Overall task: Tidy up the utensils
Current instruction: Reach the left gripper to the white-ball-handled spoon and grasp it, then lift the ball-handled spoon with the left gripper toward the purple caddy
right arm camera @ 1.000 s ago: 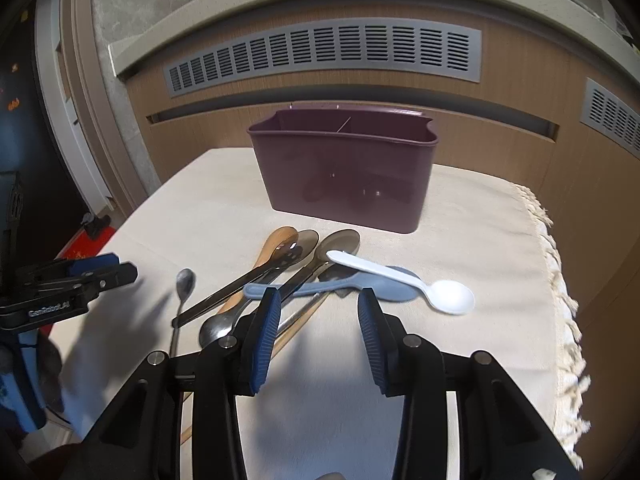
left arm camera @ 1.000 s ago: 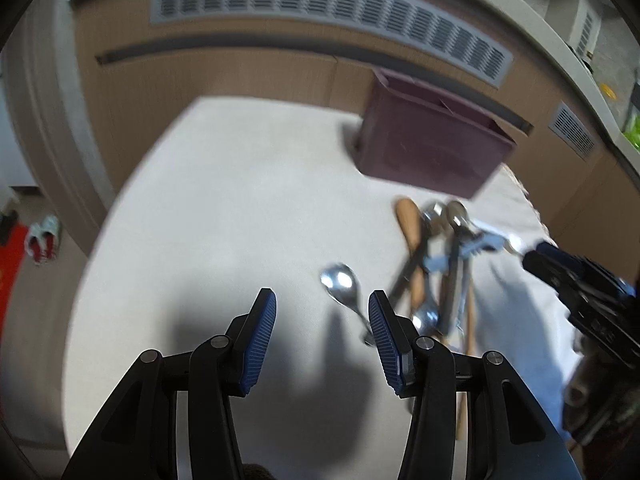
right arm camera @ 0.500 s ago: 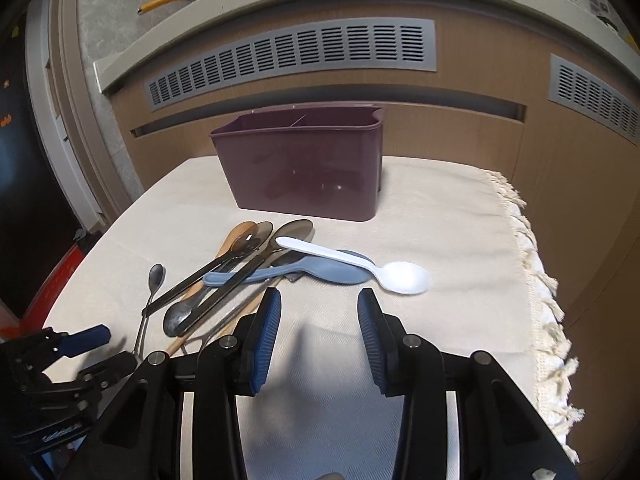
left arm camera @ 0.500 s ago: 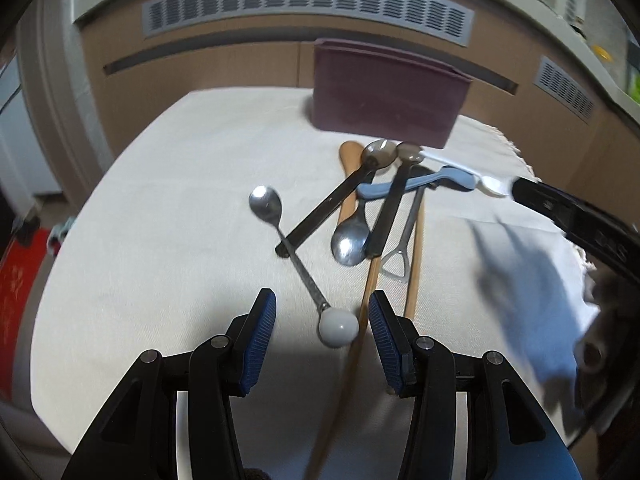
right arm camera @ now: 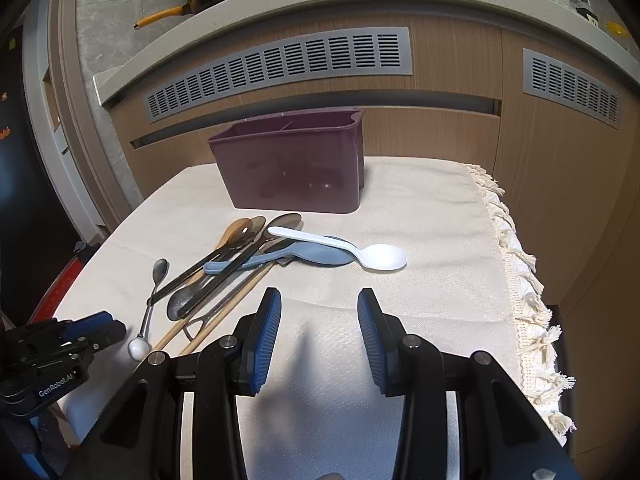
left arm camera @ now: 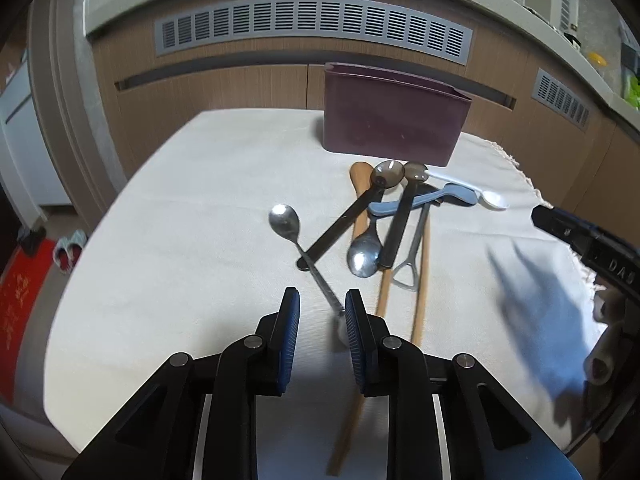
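A dark maroon utensil holder (left arm camera: 394, 132) (right arm camera: 292, 176) stands at the back of the cloth-covered table. In front of it lies a heap: a wooden spoon, two dark-handled spoons, a blue-grey spoon (right arm camera: 312, 254), a white plastic spoon (right arm camera: 380, 257) and chopsticks (left arm camera: 422, 280). A small metal spoon (left arm camera: 286, 220) with a white ball end lies to the heap's left. My left gripper (left arm camera: 322, 300) (right arm camera: 112, 326) is closing, with that ball end between its jaws by the right pad; the pads do not press it. My right gripper (right arm camera: 318, 300) (left arm camera: 560, 224) stands open over bare cloth, short of the white spoon.
The cream cloth (right arm camera: 420, 220) ends in a fringe (right arm camera: 520, 280) at the table's right edge. Wooden cabinet fronts with grey vents (right arm camera: 280, 64) rise just behind the table. Left of the table the floor drops away, with a red mat (left arm camera: 20, 300).
My left gripper has swung over to the small metal spoon's ball end, and its jaws have narrowed around it. My right gripper has drifted a little to the right, still open.
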Motion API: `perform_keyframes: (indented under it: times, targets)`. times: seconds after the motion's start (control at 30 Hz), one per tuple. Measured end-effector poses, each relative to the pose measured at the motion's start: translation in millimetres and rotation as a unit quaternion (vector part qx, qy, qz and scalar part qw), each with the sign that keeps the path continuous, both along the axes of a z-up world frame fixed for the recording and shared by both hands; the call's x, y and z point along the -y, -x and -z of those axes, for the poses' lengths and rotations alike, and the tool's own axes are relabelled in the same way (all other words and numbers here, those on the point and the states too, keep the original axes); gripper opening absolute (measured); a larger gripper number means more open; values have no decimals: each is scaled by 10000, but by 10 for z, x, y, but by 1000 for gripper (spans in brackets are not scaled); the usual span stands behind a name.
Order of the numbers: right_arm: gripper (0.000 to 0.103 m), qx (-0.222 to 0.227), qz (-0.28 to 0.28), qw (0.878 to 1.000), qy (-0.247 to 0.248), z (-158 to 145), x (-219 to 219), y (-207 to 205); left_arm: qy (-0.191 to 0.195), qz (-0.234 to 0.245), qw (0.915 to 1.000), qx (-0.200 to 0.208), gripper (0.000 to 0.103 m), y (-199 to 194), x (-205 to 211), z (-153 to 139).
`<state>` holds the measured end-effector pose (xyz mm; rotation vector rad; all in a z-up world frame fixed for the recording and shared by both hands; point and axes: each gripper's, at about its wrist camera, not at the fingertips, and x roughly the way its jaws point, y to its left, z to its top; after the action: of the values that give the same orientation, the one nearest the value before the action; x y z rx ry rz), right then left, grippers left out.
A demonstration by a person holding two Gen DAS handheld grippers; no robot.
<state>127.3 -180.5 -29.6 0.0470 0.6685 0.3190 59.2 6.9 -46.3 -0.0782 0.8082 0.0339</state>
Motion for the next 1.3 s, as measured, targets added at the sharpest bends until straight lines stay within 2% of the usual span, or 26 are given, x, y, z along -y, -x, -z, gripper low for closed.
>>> perform_keyframes:
  times: [0.23, 0.3, 0.4, 0.57, 0.67, 0.77, 0.87, 0.93, 1.2, 1.27, 1.3]
  targets:
    - [37, 99, -21, 9999, -4, -29, -12, 76, 100, 309, 9993, -165, 24, 4, 95, 28]
    - [37, 110, -7, 9999, 11, -25, -5, 89, 12, 325, 9993, -180, 24, -16, 141, 34]
    - [37, 112, 7, 9999, -55, -18, 28, 122, -25, 244, 9992, -317, 25, -56, 133, 95]
    - [37, 153, 31, 9998, -95, -3, 92, 218, -144, -35, 9996, -255, 27, -58, 1, 81]
    - [37, 176, 82, 9997, -136, 8, 151, 262, 202, -201, 9993, -256, 26, -34, -204, 67]
    - [37, 187, 130, 9996, -191, 18, 209, 288, 429, -78, 9990, -139, 26, 17, -251, 57]
    - [37, 182, 171, 9994, -230, 26, 235, 293, 391, 184, 9990, -72, 26, 43, -119, 70]
    - [37, 181, 175, 9994, -236, 27, 231, 299, 221, 268, 9994, -78, 26, 23, 1, 75]
    - [37, 139, 182, 9996, -193, 61, 234, 293, -347, 74, 9986, -402, 27, -187, 163, 230]
    - [37, 112, 205, 9996, -171, 74, 245, 275, -268, 49, 9982, -542, 26, -211, 112, 287]
    - [37, 88, 226, 9996, -155, 81, 247, 259, -175, 35, 9987, -486, 23, -206, 77, 274]
